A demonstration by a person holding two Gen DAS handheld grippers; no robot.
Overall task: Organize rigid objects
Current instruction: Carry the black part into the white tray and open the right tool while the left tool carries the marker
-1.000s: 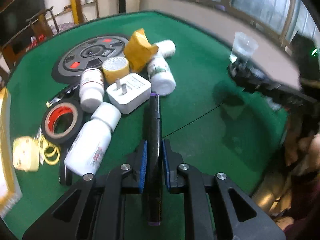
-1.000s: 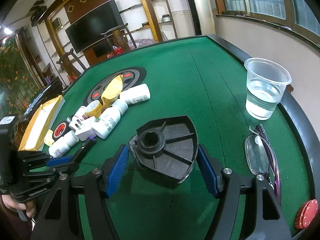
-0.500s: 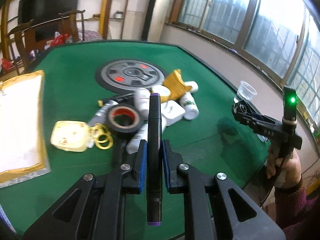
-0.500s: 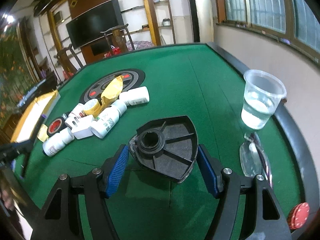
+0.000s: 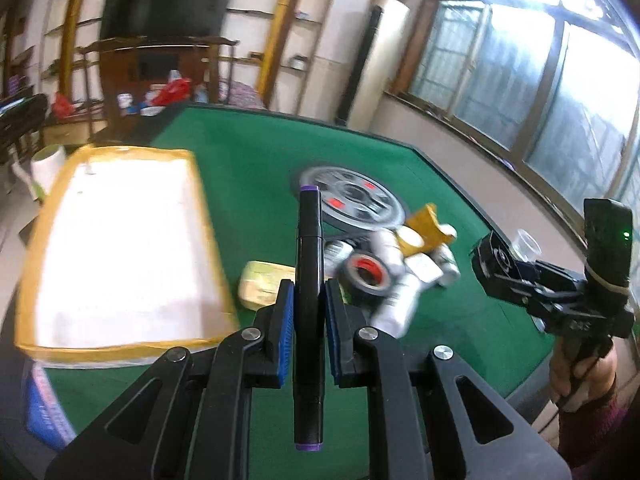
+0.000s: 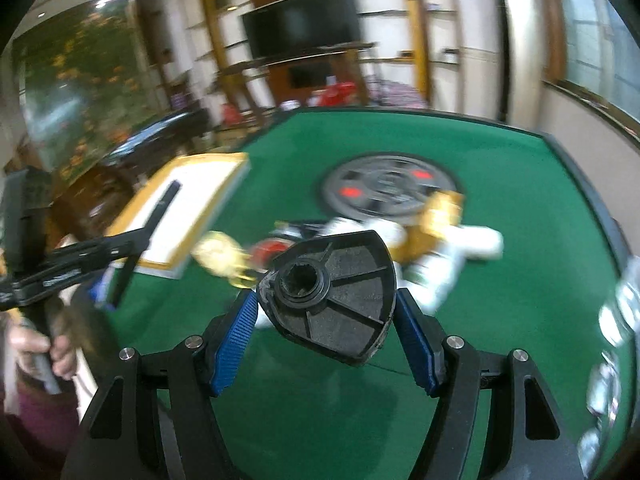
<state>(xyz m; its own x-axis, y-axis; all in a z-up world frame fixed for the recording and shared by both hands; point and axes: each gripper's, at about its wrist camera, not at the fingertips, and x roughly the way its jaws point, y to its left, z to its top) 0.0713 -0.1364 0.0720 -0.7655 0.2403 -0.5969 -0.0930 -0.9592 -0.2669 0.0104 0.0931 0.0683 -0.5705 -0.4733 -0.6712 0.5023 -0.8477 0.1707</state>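
Left fingers [image 5: 286, 320] clamp one marker [image 5: 308, 276]; right fingers [image 6: 416, 340] one fan-shaped part [image 6: 336, 292].

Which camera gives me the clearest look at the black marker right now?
The left wrist view: the black marker runs up the middle of the picture, clamped between the left gripper's blue pads, purple ends visible. The right wrist view shows it only as a thin dark stick at far left.

Black marker [image 5: 307, 280] with purple end caps held lengthwise above green table [image 5: 248, 152]. Black fan-shaped plastic part [image 6: 332, 296], ribbed, round socket facing camera, held aloft. White bottles [image 5: 394, 304], red-cored tape roll [image 5: 366, 274], yellow packets heaped mid-table; white yellow-rimmed tray [image 5: 116, 248] at left edge.
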